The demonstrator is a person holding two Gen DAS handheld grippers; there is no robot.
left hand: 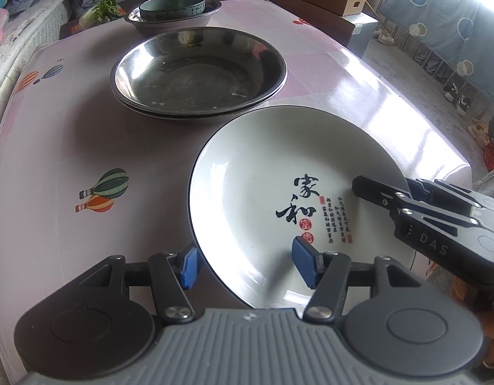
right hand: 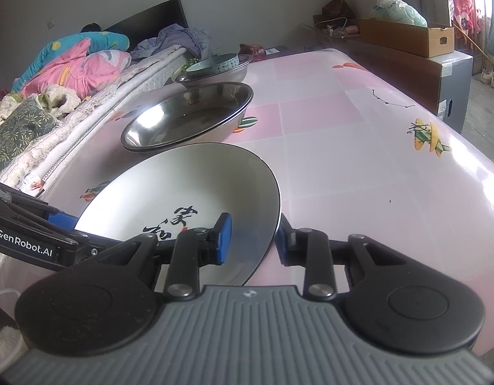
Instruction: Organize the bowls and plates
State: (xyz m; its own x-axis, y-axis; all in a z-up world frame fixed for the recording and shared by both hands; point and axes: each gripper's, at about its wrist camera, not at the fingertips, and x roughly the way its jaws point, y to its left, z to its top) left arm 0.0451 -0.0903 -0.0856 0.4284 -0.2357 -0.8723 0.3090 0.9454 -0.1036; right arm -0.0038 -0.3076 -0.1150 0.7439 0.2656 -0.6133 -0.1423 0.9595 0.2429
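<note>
Near edge of white plate [left hand: 266,192] hidden behind left gripper [left hand: 243,264]. Lower steel basin [left hand: 170,116] mostly covered by the one stacked in it. Small writing on plate too tiny to read.

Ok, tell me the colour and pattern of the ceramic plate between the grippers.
The white ceramic plate has a thin black rim, black calligraphy and red seals; clearest in the left wrist view.

The white plate [left hand: 263,192] carries two large black brush characters, 家和, at its centre. Just right of them stand small columns of black characters, too fine to read, with red seal marks beside and below. The right gripper [left hand: 362,189] body reads "DAS". The left gripper [right hand: 62,221] body reads "GenRobot.AI" in white.
</note>
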